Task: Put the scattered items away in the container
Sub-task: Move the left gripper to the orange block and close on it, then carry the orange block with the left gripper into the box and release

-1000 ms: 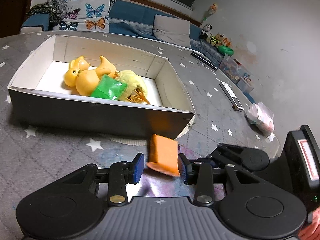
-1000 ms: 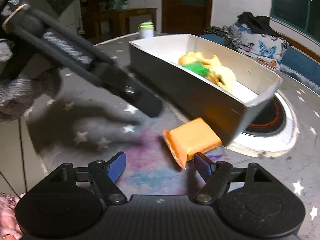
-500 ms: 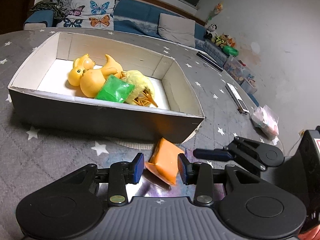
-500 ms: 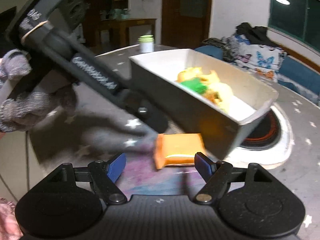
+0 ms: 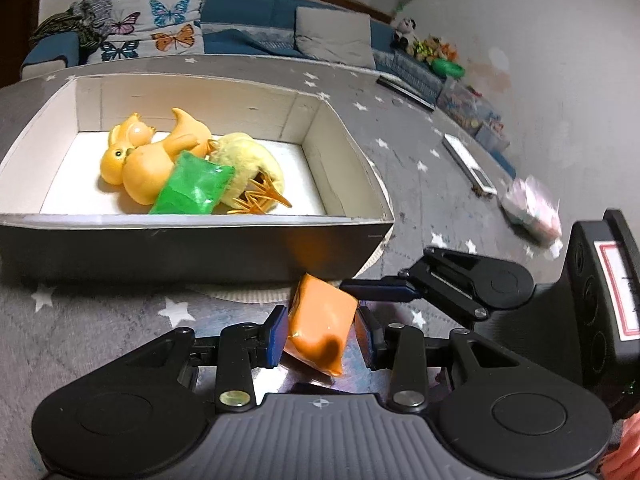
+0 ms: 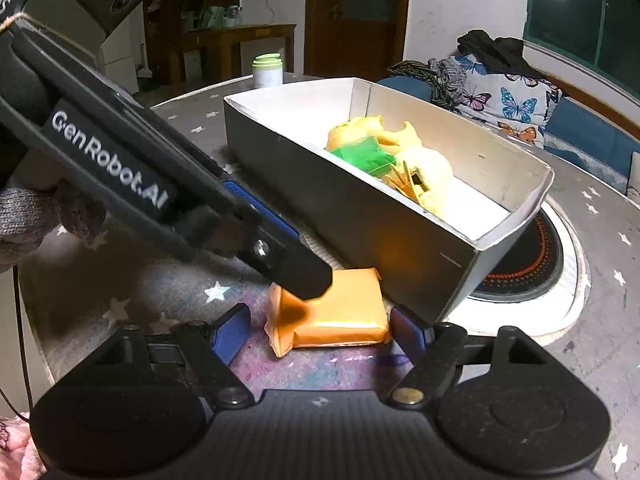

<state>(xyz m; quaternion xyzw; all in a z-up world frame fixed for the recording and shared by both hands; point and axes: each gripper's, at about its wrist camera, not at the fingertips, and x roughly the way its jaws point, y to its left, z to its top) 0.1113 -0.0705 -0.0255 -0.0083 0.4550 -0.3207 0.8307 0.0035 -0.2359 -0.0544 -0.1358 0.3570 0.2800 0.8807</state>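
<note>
An orange packet [image 5: 320, 320] lies flat on the star-print tablecloth, just off the near corner of the grey box [image 5: 180, 252]. My left gripper [image 5: 320, 336] is partly open. Its blue pads sit close on either side of the packet, and contact is unclear. In the right wrist view the left gripper [image 6: 308, 276] slants down over the orange packet [image 6: 340, 312] and casts a shadow on it. My right gripper [image 6: 320, 320] is wide open and straddles the same packet. The box [image 6: 360, 216] holds yellow rubber ducks [image 5: 140, 160], a green packet [image 5: 188, 188] and a yellow chick [image 5: 248, 160].
The box rests on a round trivet [image 6: 532, 256]. A white remote [image 5: 468, 164] and a plastic bag [image 5: 532, 208] lie on the table to the right. A green-lidded jar [image 6: 267, 70] stands behind the box. A gloved hand [image 6: 36, 216] holds the left gripper near the table's edge.
The orange packet went from tilted on edge to lying flat. Both grippers moved in closer around it. Neither gripper's opening changed visibly.
</note>
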